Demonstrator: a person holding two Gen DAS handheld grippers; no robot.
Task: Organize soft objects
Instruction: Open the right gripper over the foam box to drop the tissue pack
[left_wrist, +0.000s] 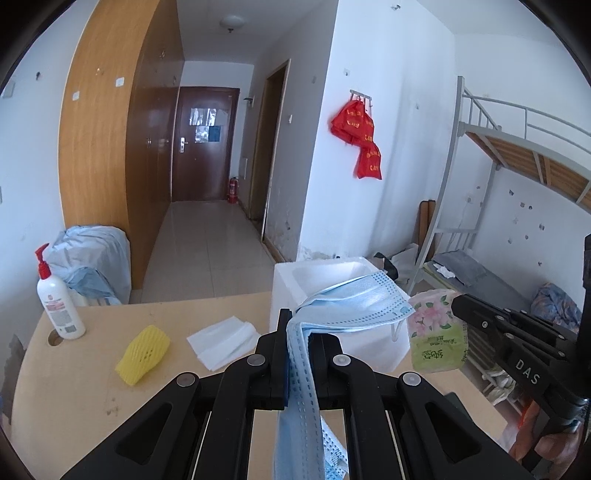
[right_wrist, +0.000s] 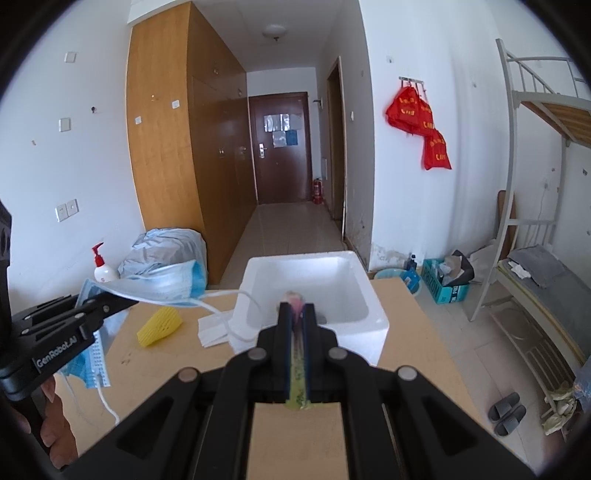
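Left of the white foam box (right_wrist: 306, 295) on the tan wooden table (left_wrist: 92, 387) lie a yellow foam net sleeve (left_wrist: 143, 354) and a folded white cloth (left_wrist: 221, 341), not yet collected. Nearer the box, the left gripper (left_wrist: 297, 343) is clamped on a bundle of pale blue pleated face masks (left_wrist: 354, 302); the right gripper (right_wrist: 295, 321) pinches a floral green tissue pack (left_wrist: 437, 332). Both should probably be carried over the box's opening before letting go, so the trailing mask loops clear its rim.
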